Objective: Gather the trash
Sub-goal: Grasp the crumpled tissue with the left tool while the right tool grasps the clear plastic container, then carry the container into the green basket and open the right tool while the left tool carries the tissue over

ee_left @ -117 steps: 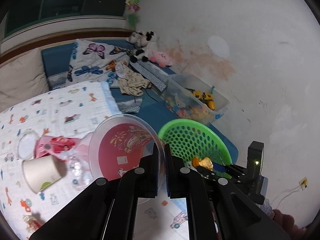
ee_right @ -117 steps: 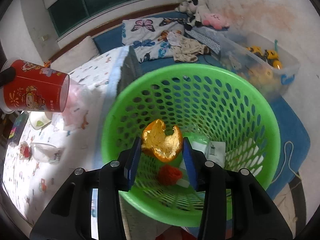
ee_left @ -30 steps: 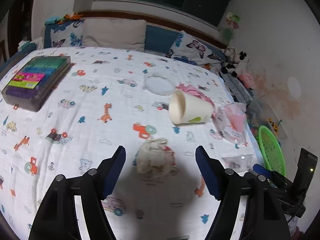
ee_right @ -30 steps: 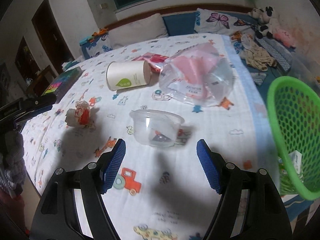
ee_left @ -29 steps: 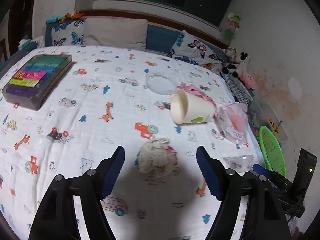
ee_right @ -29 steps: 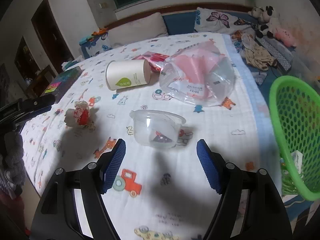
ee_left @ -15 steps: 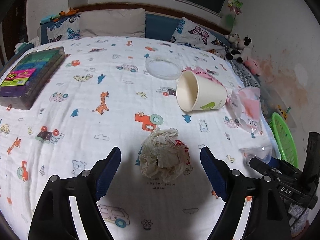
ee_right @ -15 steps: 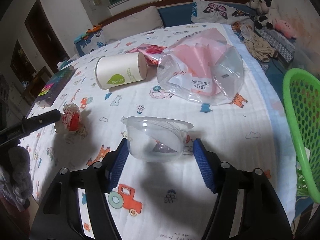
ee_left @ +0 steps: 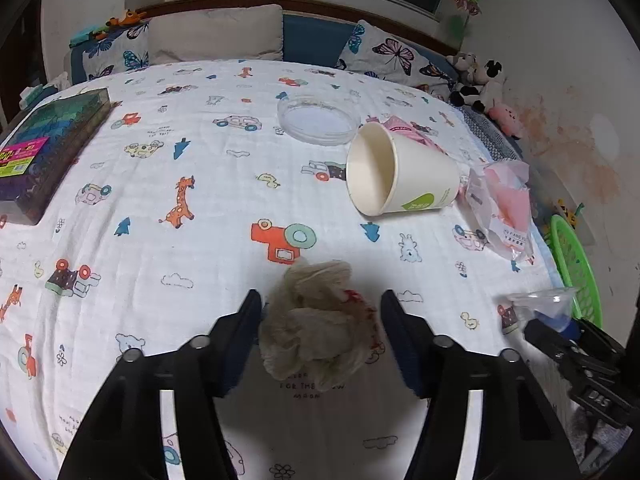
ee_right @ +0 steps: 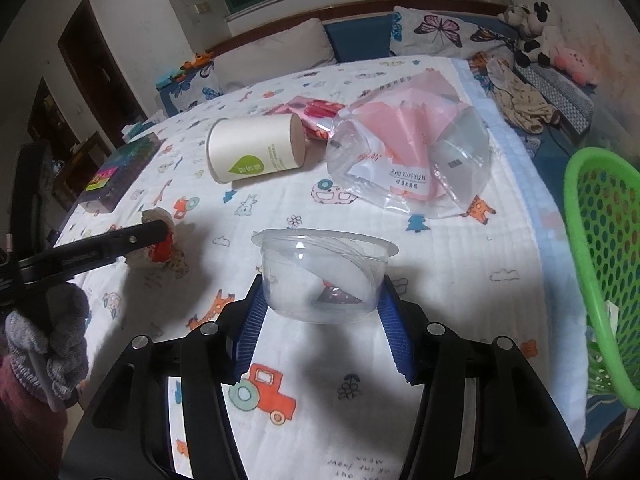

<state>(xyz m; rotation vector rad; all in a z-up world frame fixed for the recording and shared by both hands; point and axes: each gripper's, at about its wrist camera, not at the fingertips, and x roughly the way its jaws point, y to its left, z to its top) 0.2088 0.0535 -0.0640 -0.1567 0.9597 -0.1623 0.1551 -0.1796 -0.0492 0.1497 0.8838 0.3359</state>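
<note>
A crumpled paper wad (ee_left: 316,324) lies on the printed bedsheet between the fingers of my open left gripper (ee_left: 320,340); the jaws stand on either side, not pressing it. A clear plastic bowl (ee_right: 322,276) sits between the blue pads of my right gripper (ee_right: 320,312), whose jaws stand at its sides, open. A white paper cup (ee_left: 396,176) lies on its side farther back, also in the right wrist view (ee_right: 252,154). A clear bag with pink paper (ee_right: 408,164) lies next to it. A green mesh basket (ee_right: 600,272) stands off the bed's right edge.
A clear round lid (ee_left: 318,120) lies behind the cup. A dark box (ee_left: 44,144) sits at the bed's left. Pillows (ee_left: 216,38) and plush toys (ee_left: 480,80) line the far side. The wall is on the right.
Both grippers moved forward and down: the left now straddles the paper wad, the right has narrowed around the clear bowl. Earlier, the orange peel and red cup were at the basket.
</note>
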